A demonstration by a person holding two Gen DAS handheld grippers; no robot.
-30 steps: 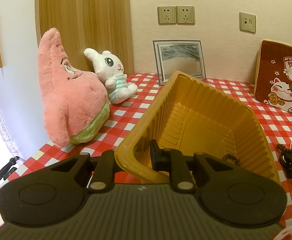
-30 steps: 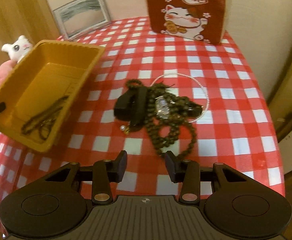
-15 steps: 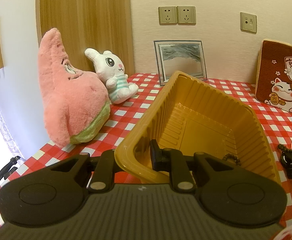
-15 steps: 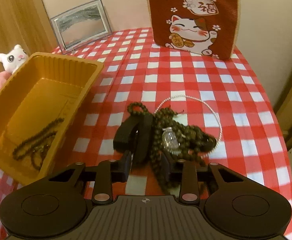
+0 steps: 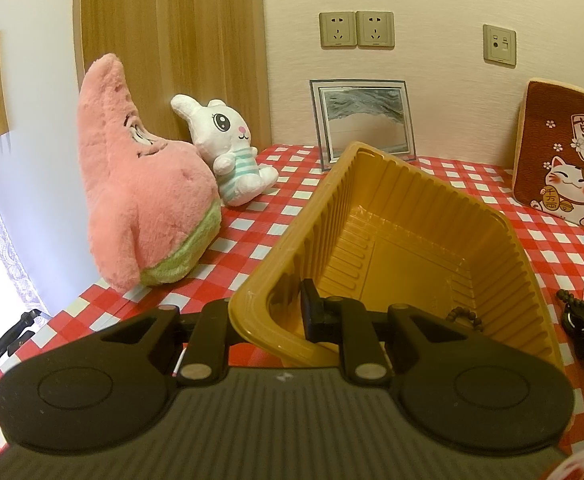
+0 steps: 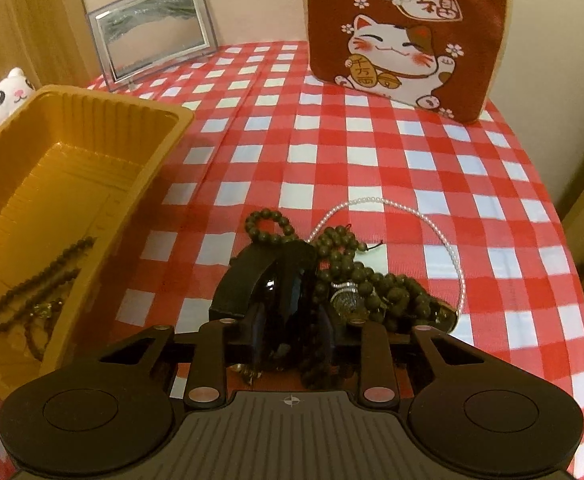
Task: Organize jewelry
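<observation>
A yellow plastic tray [image 5: 431,176] stands tilted on the red checked cloth. My left gripper [image 5: 270,304] is shut on its near wall, one finger inside and one outside. A dark bead strand [image 6: 40,280] lies in the tray [image 6: 104,100]. To its right is a jewelry pile: a glossy black band [image 6: 252,280], dark wooden bead strands [image 6: 371,284] and a thin pearl necklace [image 6: 439,228]. My right gripper [image 6: 290,328] points down into the pile. Its jaws are closing, with the black band and some beads between the pads, which touch them.
A pink star plush [image 5: 144,200] and a white rabbit plush [image 5: 232,152] sit left of the tray. A framed picture [image 5: 363,120] leans on the back wall. A red lucky-cat cushion [image 6: 403,32] stands at the back right. The table's edge curves close on the right.
My right gripper has moved forward and down onto the jewelry pile, and its jaws have narrowed around the black band. The left gripper and the tray have not moved.
</observation>
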